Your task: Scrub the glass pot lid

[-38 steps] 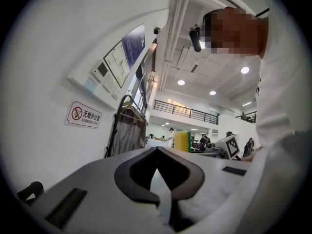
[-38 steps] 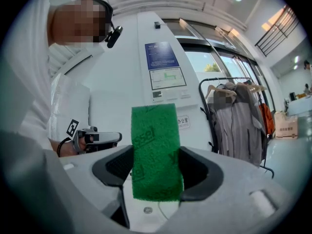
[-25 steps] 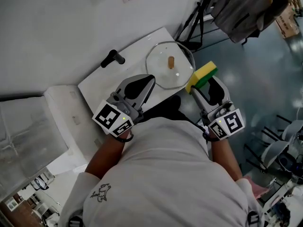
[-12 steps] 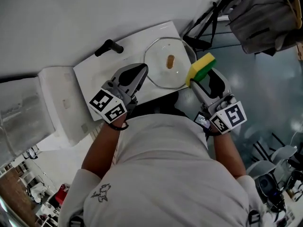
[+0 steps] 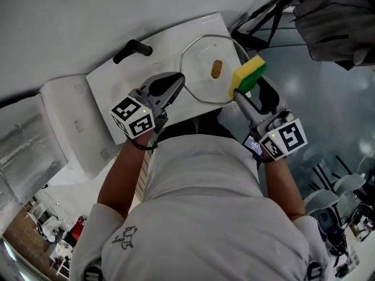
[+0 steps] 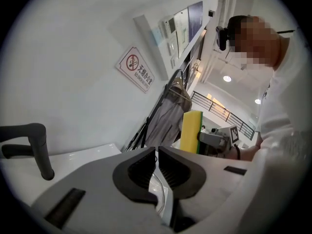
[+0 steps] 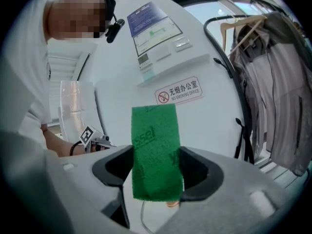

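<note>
We see the glass pot lid (image 5: 199,69) lying flat on the white surface (image 5: 164,54), round and clear, with a brown knob (image 5: 216,69) upward in its middle. The sponge (image 5: 248,74), yellow with a green face, is clamped in the jaws of the right gripper (image 5: 247,89), at the lid's right edge.

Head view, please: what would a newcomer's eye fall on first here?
The bright yellow-and-green sponge stands out at centre right, clamped in the right gripper. Just left of it, the round glass pot lid with its tan knob lies on a white surface.
</note>
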Motion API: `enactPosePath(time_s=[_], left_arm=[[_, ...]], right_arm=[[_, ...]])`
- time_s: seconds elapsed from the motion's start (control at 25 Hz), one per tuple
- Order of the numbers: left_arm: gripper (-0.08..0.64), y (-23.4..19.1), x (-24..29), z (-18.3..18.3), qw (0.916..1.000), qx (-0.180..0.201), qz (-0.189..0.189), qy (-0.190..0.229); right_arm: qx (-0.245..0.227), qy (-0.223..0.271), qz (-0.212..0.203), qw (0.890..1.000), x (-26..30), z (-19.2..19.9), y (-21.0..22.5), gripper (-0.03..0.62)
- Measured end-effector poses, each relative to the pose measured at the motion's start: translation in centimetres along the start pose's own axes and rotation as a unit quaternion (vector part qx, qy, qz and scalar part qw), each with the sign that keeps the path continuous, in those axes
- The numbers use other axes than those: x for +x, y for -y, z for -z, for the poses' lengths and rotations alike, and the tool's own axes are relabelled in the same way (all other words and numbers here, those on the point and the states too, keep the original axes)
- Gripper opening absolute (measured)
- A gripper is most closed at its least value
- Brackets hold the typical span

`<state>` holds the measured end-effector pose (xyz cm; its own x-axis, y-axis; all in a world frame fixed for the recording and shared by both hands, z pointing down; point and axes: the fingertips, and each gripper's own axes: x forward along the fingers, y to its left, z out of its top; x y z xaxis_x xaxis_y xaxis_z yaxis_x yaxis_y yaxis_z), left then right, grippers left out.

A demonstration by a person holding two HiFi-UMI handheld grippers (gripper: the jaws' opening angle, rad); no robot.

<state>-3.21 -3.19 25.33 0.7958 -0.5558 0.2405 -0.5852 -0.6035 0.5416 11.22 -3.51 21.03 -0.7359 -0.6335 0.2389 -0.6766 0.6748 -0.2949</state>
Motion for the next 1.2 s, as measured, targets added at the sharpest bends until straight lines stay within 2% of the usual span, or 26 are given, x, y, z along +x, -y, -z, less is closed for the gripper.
enactPosePath(time_s=[0.2,0.52,0.72,0.96,1.08,1.2], left_arm=[[0.048,-3.4,0.4,2.1,0.9994,-0.027,0.004,-0.023],[0.127,-9.3,1.4,7.9,0.9919,-0.108,0.01,-0.066],[0.141,-12.7,2.4,11.4,0.9803,-0.181,0.02,-0.077],[0.166,-15.7,3.4,14.6,0.9677,-0.232,0.028,-0.095],[0.176,-17.1,3.7,16.0,0.9616,-0.251,0.034,-0.106],[0.179,-17.9,4.0,17.8,0.955,-0.266,0.051,-0.122]], right_arm=[[-0.001,-0.029,0.007,1.0,2.2,2.0,-0.3,0.291],[0.01,-0.102,0.014,0.995,5.3,8.0,-0.3,0.292],[0.005,-0.133,0.023,0.991,7.2,11.1,-0.3,0.293],[-0.013,-0.191,0.023,0.981,9.1,15.3,-0.6,0.293],[-0.009,-0.224,0.02,0.974,10.0,17.7,-0.9,0.293],[-0.024,-0.247,0.017,0.969,11.0,19.3,-1.6,0.292]])
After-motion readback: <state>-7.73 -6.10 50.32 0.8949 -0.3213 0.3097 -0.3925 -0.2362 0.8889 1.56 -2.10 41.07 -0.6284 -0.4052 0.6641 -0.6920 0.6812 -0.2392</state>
